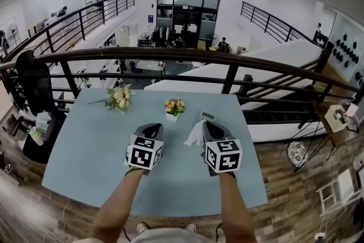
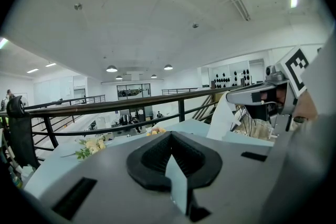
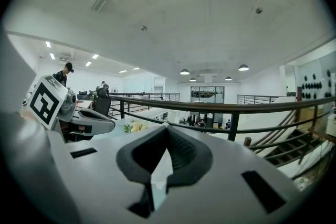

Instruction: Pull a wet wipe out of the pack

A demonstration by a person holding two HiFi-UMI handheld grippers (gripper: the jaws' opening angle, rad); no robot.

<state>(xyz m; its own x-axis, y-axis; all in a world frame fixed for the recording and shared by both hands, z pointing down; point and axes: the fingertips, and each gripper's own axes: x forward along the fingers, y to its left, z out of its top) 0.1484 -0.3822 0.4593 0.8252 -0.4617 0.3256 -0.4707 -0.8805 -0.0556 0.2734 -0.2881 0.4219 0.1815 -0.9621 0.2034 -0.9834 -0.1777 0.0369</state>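
A white wet wipe (image 1: 195, 134) hangs loose from the tip of my right gripper (image 1: 206, 124), which is shut on it above the light blue table (image 1: 85, 162). The left gripper view shows the same wipe (image 2: 221, 118) drooping from the right gripper's tip (image 2: 229, 96). The wipe pack (image 1: 207, 116) lies on the table just beyond that gripper, partly hidden by it. My left gripper (image 1: 152, 126) hovers beside the right one with its pads together (image 2: 170, 134) and nothing between them. In the right gripper view the pads (image 3: 167, 126) are pressed together.
A bunch of flowers (image 1: 119, 97) lies at the table's far left and a small flower pot (image 1: 174, 108) stands at the far middle. A black railing (image 1: 170, 55) runs behind the table. A chair with a dark coat (image 1: 31, 85) stands at the left.
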